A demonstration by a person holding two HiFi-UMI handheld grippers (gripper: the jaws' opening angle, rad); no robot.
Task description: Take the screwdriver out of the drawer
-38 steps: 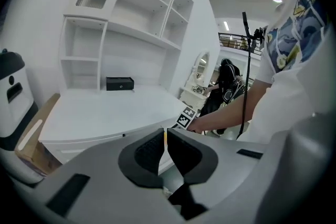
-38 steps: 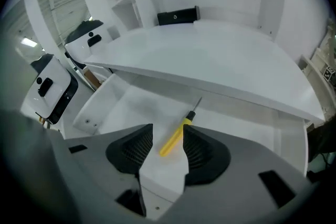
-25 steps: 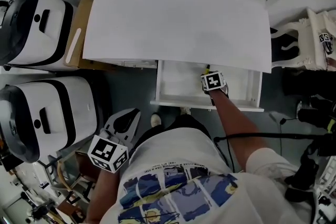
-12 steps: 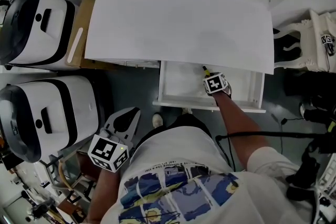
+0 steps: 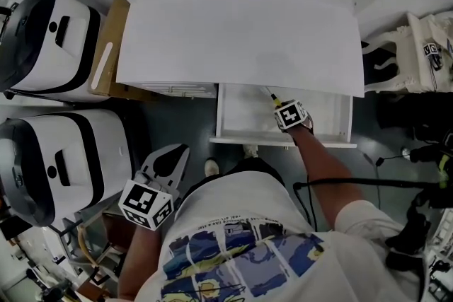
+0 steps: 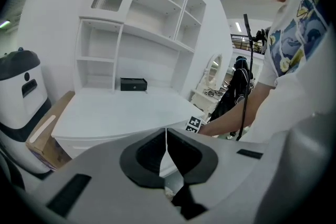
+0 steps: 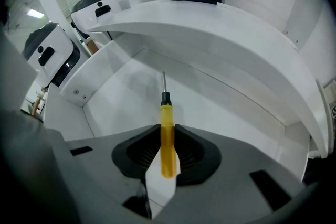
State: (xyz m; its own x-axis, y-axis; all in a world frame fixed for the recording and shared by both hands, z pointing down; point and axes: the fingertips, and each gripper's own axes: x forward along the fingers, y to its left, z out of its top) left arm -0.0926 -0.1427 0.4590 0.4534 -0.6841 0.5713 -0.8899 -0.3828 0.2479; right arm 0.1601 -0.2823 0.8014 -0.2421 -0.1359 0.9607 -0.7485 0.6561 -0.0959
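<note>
The right gripper [image 7: 167,145] has its jaws clamped on the yellow handle of the screwdriver [image 7: 166,115]; they have just been closing, and both pads now press the handle from either side, with its butt end showing a little past them. The tool's long axis runs straight out along the gripper's own line: handle in the grip, black collar and thin metal shaft pointing ahead toward the back of the drawer [image 7: 220,113]. Whether the tip rests on the white drawer floor or has come off it, I cannot tell. The drawer is pulled open beneath the desk top [image 5: 241,25], whose front edge overhangs its rear part, so the shaft points in under that edge; taking the tool out probably calls for drawing it back toward the person before raising it. The left gripper [image 6: 166,150] is well apart from the drawer, low at the person's side, jaws together on nothing.
</note>
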